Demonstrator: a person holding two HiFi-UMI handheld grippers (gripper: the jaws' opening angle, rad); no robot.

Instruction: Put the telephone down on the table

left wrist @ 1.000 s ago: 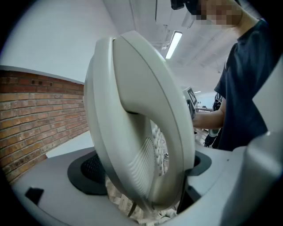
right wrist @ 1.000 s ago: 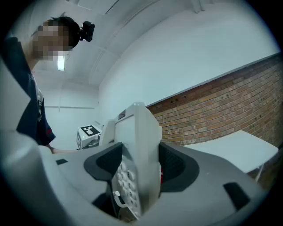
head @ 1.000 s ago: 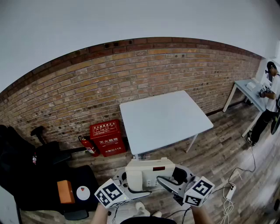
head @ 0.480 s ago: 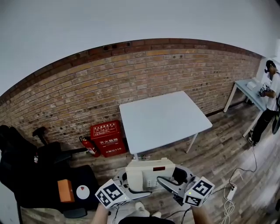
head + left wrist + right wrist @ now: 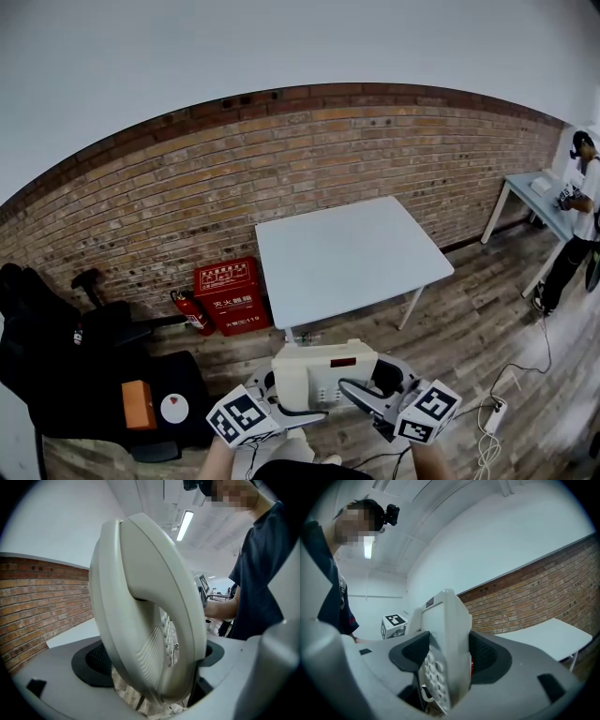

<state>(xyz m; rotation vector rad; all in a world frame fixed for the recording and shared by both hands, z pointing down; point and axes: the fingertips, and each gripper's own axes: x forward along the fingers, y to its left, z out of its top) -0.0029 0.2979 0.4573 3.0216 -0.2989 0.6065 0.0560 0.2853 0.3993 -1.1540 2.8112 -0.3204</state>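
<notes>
Handset end of the telephone (image 5: 323, 373) is sitting pinched in my left hand-held gripper (image 5: 279, 401); I am clamping the keypad end in the right hand-held gripper (image 5: 367, 392); it is hanging short of the tabletop (image 5: 347, 253), so I am planning a level carry forward.

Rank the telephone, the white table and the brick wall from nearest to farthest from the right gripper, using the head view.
1. The telephone: clamped between the jaws of the right gripper, bottom centre.
2. The white table: just ahead, mid-frame.
3. The brick wall: behind the table, farthest.
</notes>
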